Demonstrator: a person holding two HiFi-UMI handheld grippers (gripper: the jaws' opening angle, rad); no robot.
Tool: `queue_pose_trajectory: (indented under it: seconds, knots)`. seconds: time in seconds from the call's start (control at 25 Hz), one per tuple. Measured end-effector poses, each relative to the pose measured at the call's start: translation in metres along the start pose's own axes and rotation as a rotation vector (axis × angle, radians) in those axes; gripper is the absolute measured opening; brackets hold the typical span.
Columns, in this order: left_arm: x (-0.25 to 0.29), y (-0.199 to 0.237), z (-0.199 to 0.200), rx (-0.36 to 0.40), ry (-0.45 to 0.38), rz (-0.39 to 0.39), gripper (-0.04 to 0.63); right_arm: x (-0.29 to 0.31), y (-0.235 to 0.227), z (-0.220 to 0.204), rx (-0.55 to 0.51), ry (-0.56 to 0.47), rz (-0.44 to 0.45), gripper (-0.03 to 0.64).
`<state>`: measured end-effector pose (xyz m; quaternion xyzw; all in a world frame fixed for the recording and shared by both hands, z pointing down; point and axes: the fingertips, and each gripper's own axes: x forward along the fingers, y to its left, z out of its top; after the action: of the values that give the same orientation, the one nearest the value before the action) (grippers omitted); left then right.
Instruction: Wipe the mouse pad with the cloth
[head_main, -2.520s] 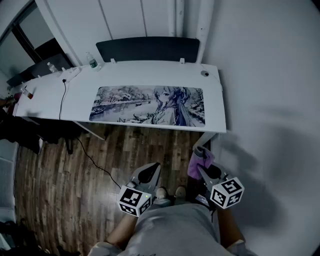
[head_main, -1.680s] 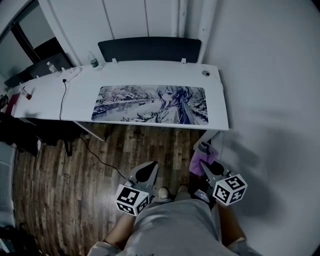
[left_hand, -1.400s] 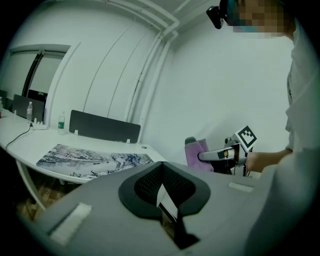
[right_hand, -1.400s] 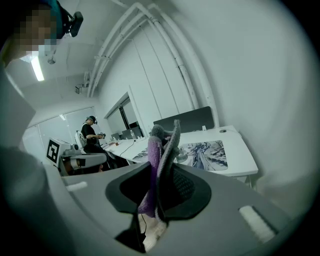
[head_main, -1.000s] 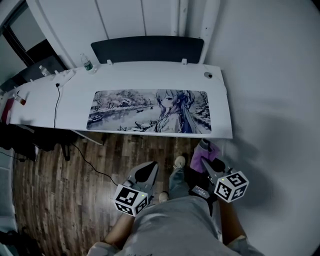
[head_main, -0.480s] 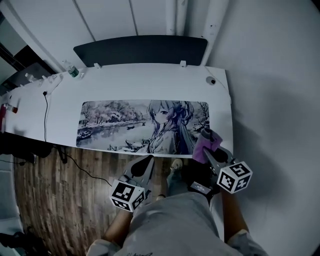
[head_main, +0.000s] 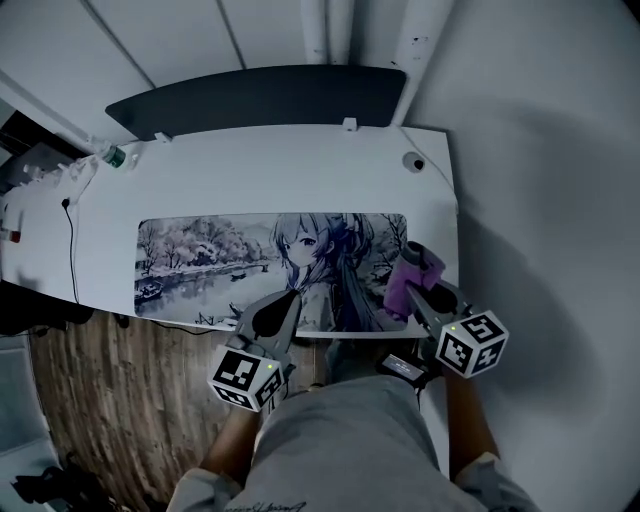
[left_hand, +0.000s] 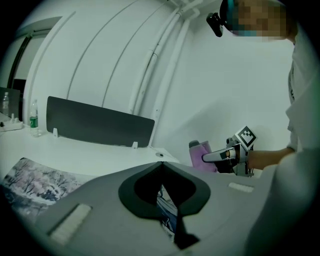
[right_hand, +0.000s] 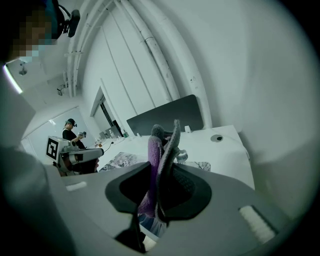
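Note:
The long printed mouse pad (head_main: 230, 268) lies along the front of the white desk (head_main: 250, 175); it also shows as the pad (left_hand: 34, 182) and the pad (right_hand: 119, 160) in the two gripper views. My right gripper (head_main: 411, 287) is shut on a purple cloth (head_main: 414, 270), which hangs just above the pad's right end. The cloth (right_hand: 159, 161) stands pinched between the jaws. My left gripper (head_main: 289, 299) is shut and holds nothing, over the pad's front edge near the middle. Its jaws (left_hand: 161, 165) meet at the tips.
A dark panel (head_main: 260, 95) runs along the desk's back edge. At the far left stand a water bottle (head_main: 112, 157) and a cable (head_main: 70, 240). A round grommet (head_main: 414, 162) sits at the back right. A wall closes the right side. Another person (right_hand: 71, 132) stands far off.
The view has closed in on the desk. Both grippers moved from over the wooden floor to over the pad's front edge, and the cloth stayed in the right gripper.

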<state>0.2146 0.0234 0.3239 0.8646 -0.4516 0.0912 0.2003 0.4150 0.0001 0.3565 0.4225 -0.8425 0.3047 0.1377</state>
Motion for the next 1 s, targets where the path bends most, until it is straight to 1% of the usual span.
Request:
queue_pose_trajectory:
  seconds: [0.12, 0.28, 0.48, 0.68, 0.8, 1.0]
  knots:
    - [0.017, -0.003, 0.003, -0.001, 0.015, -0.003, 0.020, 0.007, -0.014, 0.007, 0.015, 0.005, 0.005, 0.098]
    - [0.027, -0.006, 0.012, 0.010, 0.027, 0.000, 0.020, 0.013, -0.026, 0.014, 0.025, 0.023, 0.011, 0.098]
    - [0.027, 0.000, 0.023, 0.027, 0.030, 0.025, 0.019, 0.023, -0.036, 0.010, 0.045, 0.074, 0.016, 0.098]
    - [0.028, 0.011, 0.020, 0.025, 0.038, 0.028, 0.020, 0.034, -0.044, 0.002, 0.061, 0.103, 0.003, 0.098]
    - [0.034, 0.022, 0.016, 0.016, 0.051, 0.009, 0.020, 0.042, -0.051, 0.000, 0.070, 0.122, -0.026, 0.098]
    - [0.045, 0.040, 0.004, 0.004, 0.086, -0.062, 0.020, 0.049, -0.075, -0.008, 0.098, 0.161, -0.121, 0.098]
